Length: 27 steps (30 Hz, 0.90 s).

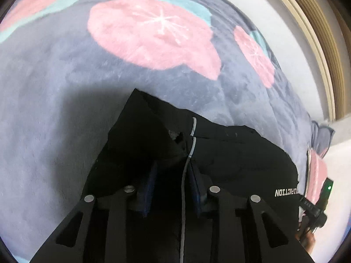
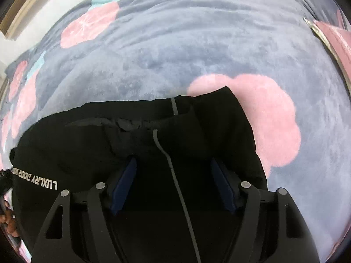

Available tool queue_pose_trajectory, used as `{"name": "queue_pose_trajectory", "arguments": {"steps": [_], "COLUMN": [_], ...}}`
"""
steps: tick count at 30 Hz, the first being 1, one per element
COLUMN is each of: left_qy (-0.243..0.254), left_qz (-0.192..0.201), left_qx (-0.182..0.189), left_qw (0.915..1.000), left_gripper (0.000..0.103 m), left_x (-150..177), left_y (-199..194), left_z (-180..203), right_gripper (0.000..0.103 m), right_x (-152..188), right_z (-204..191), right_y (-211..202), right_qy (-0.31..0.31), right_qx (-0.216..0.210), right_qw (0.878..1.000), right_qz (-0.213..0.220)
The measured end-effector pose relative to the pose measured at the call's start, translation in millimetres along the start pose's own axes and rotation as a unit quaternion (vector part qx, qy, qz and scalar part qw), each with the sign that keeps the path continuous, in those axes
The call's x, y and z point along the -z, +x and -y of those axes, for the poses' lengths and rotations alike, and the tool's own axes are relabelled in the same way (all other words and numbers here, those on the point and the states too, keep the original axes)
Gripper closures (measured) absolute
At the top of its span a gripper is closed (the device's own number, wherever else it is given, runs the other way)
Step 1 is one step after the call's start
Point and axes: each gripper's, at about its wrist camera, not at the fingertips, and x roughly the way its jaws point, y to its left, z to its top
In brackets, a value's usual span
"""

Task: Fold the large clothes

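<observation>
A black garment [image 1: 230, 153] with white lettering and a thin white stripe lies on a grey-blue plush blanket [image 1: 54, 109] with pink fruit shapes. My left gripper [image 1: 173, 166] sits low over the garment's left end, its blue pads close together with dark cloth between them. In the right wrist view the same garment [image 2: 76, 144] spreads across the lower half. My right gripper [image 2: 173, 164] is over its right end with the blue pads wide apart and nothing between them but cloth below. The other gripper shows at the right edge of the left wrist view [image 1: 316, 208].
The blanket [image 2: 197, 43] covers the whole bed. A wooden frame [image 1: 318, 32] and a white wall stand at the upper right of the left wrist view. A pink pillow [image 2: 335, 41] lies at the right edge of the right wrist view.
</observation>
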Motion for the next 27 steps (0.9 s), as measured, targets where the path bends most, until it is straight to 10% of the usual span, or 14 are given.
{"name": "queue_pose_trajectory", "arguments": {"steps": [9, 11, 15, 20, 27], "left_qy": [0.09, 0.111, 0.153, 0.067, 0.095], "left_qz": [0.025, 0.026, 0.022, -0.02, -0.016], "left_qx": [0.026, 0.044, 0.046, 0.015, 0.02], "left_qw": [0.9953, 0.9925, 0.9869, 0.9975, 0.9952], "left_gripper": [0.07, 0.051, 0.046, 0.045, 0.045], "left_x": [42, 66, 114, 132, 119], "left_y": [-83, -102, -107, -37, -68], "left_z": [45, 58, 76, 40, 55], "right_gripper": [0.028, 0.024, 0.024, 0.024, 0.024], "right_x": [41, 68, 112, 139, 116], "right_z": [-22, -34, -54, -59, -50], "right_y": [-98, -113, -104, -61, -90], "right_qy": [-0.044, -0.055, -0.081, -0.096, -0.073], "right_qx": [-0.037, -0.046, -0.035, -0.002, -0.029], "right_qw": [0.997, 0.996, 0.995, 0.995, 0.997], "right_qz": [0.054, 0.059, 0.037, 0.006, 0.021]}}
